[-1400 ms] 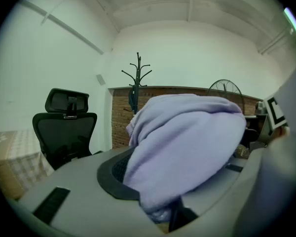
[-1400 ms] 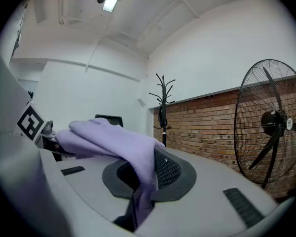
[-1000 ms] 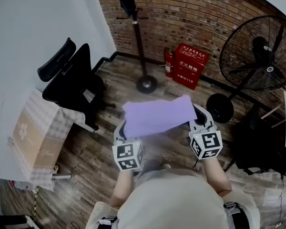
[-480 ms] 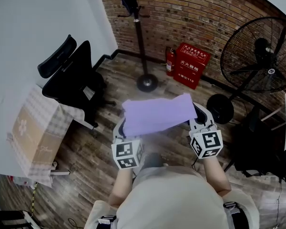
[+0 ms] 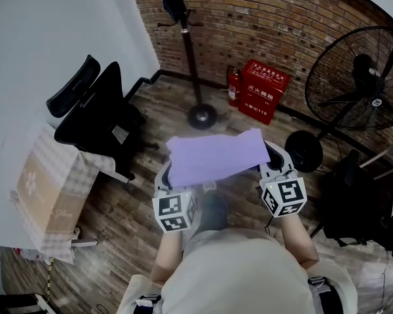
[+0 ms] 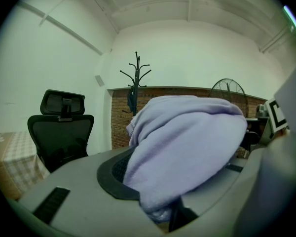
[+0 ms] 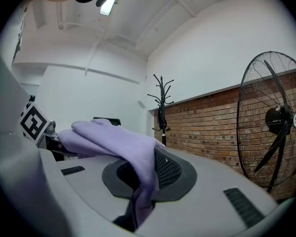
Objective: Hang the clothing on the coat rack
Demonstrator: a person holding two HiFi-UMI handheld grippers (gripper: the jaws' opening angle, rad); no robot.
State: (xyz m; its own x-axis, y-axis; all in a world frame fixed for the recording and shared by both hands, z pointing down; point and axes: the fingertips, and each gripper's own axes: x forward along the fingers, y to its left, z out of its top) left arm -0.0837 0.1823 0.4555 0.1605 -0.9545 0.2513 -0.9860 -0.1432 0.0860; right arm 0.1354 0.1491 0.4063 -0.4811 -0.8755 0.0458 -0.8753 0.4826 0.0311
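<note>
Head view: a lavender garment point(image 5: 213, 157) is stretched flat in the air between the left hand-held gripper point(image 5: 166, 177) and the right hand-held gripper point(image 5: 270, 160). The coat rack point(image 5: 187, 51) stands on the floor at 12 o'clock from it, an office chair point(image 5: 95, 113) at 9 o'clock and a fan point(image 5: 360, 84) at 2 o'clock.

Left gripper view: the jaws pinch a thick fold of the garment point(image 6: 187, 142), with the coat rack point(image 6: 136, 83) beyond at 11 o'clock.

Right gripper view: the jaws are pressed nearly together on a thin edge of the garment point(image 7: 118, 142).
</note>
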